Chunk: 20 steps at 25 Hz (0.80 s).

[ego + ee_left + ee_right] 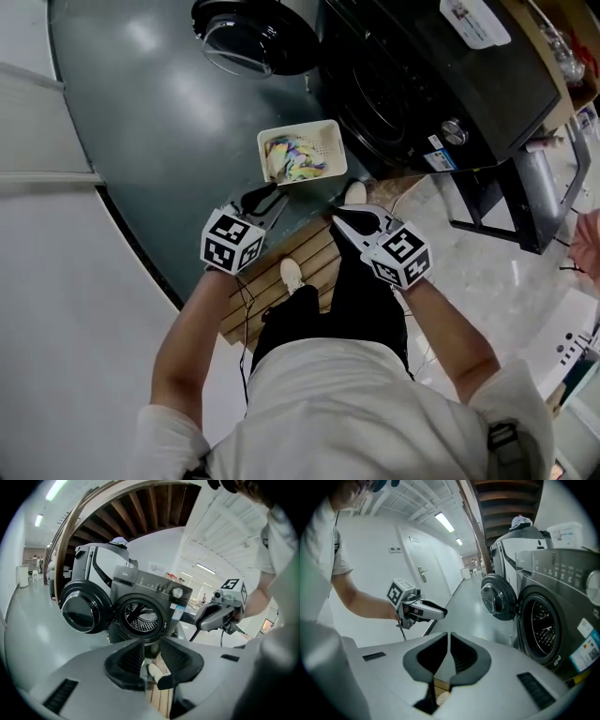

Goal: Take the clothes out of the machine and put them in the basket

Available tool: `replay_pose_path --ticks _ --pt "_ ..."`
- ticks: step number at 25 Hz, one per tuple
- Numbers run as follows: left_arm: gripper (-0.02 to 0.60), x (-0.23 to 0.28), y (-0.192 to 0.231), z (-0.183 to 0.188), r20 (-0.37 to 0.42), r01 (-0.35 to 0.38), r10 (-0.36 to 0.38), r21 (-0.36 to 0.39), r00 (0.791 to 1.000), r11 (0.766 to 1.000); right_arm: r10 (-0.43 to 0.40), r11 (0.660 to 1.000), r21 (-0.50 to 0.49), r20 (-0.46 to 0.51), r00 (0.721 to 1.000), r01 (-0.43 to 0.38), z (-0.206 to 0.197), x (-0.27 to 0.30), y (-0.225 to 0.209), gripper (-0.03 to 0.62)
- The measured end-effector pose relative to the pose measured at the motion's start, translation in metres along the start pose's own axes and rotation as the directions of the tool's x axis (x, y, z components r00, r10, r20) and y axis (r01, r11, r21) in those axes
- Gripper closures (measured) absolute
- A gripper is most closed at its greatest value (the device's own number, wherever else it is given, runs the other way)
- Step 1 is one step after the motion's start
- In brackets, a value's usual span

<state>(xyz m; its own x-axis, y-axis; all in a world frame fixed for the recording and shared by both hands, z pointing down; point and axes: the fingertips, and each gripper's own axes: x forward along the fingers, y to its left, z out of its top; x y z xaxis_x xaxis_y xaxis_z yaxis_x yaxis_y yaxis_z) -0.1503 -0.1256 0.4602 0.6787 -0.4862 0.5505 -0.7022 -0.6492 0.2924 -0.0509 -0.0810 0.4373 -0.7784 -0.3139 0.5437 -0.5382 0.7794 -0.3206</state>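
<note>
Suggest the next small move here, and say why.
Probably bring the left claw to the open door and swing it shut: the drum looks empty, the clothes lie in the basket, and neither it nor the right claw holds anything.

No legible text anywhere. The washing machine (403, 94) carries a blue-and-white sticker (438, 156) and a white top label (475, 22); the print on both is too small to read.
</note>
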Motion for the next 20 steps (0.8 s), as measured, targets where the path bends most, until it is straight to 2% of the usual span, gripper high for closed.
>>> replay_pose_path --ticks 2,7,12,20 --pt "0.500 -0.025 -0.019 0.013 0.028 0.015 -0.015 0.008 0.999 1.000 -0.016 1.000 0.001 0.034 0.999 0.016 0.011 -0.012 0.013 0.571" --pt "0.509 -0.083 -0.060 0.036 0.088 0.050 -0.052 0.027 0.995 0.998 -0.041 0.999 0.016 0.131 0.990 0.039 0.032 -0.037 0.048 0.571" --pt "0.547 -0.126 -0.104 0.033 0.094 0.068 -0.070 0.024 0.993 0.997 -0.015 1.000 0.025 0.156 0.988 0.011 0.037 -0.055 0.087 0.572" --pt "0.583 -0.165 -0.148 0.044 0.148 0.090 -0.089 0.001 0.985 0.996 -0.031 0.999 -0.006 0.211 0.977 0.033 0.056 -0.094 0.115 0.572"
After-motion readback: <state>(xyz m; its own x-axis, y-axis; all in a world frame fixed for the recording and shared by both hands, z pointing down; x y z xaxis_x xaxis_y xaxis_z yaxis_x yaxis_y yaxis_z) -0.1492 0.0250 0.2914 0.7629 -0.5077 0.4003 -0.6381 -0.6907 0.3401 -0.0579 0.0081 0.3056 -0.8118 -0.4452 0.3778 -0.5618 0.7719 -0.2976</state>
